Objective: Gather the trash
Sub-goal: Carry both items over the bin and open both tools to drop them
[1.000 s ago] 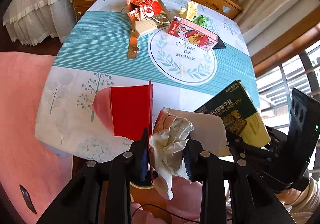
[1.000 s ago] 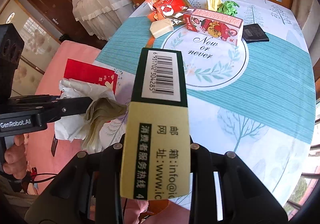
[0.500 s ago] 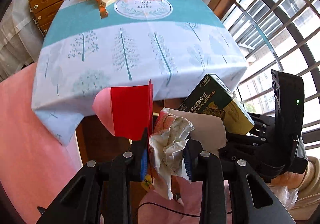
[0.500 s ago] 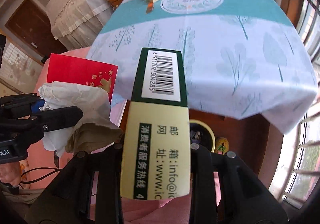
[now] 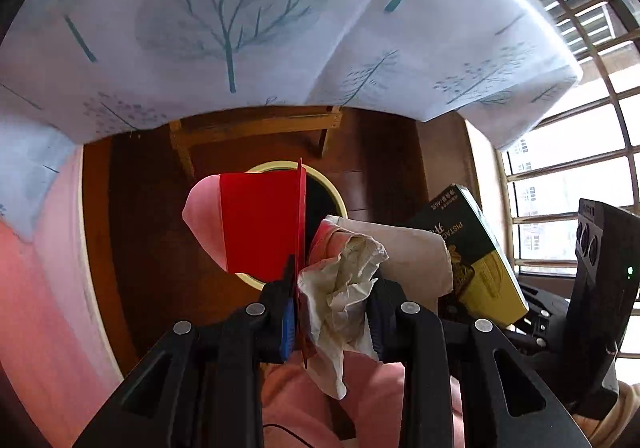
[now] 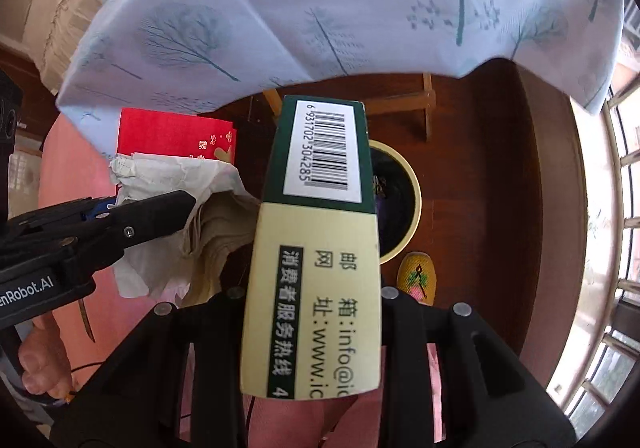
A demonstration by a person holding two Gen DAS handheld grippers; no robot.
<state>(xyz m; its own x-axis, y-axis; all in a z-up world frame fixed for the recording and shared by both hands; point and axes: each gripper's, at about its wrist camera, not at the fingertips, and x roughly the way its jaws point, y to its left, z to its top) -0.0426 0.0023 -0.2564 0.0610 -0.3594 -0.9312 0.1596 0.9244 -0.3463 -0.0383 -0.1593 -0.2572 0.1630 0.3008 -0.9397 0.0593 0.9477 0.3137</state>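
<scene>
Both grippers hang over bin [image 5: 334, 195] to dump: left gripper [image 5: 332, 304] clenched on tissue wad [image 5: 344, 288] plus red envelope [image 5: 256, 224], right gripper [image 6: 312, 312] clamping pistachio box [image 6: 316, 248]

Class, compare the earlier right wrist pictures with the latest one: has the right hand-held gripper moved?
Yes. The right hand-held gripper, shut on the green box, has dropped from above the tablecloth to below its hem, over the yellow-rimmed bin on the floor.

Daylight floods in through the barred window [image 5: 576, 152], blown out to white glare. The tablecloth [image 5: 248, 20] is smeared by motion blur, the floor [image 6: 480, 176] beneath it sits in shadow, and fisheye bending darkens every corner.
</scene>
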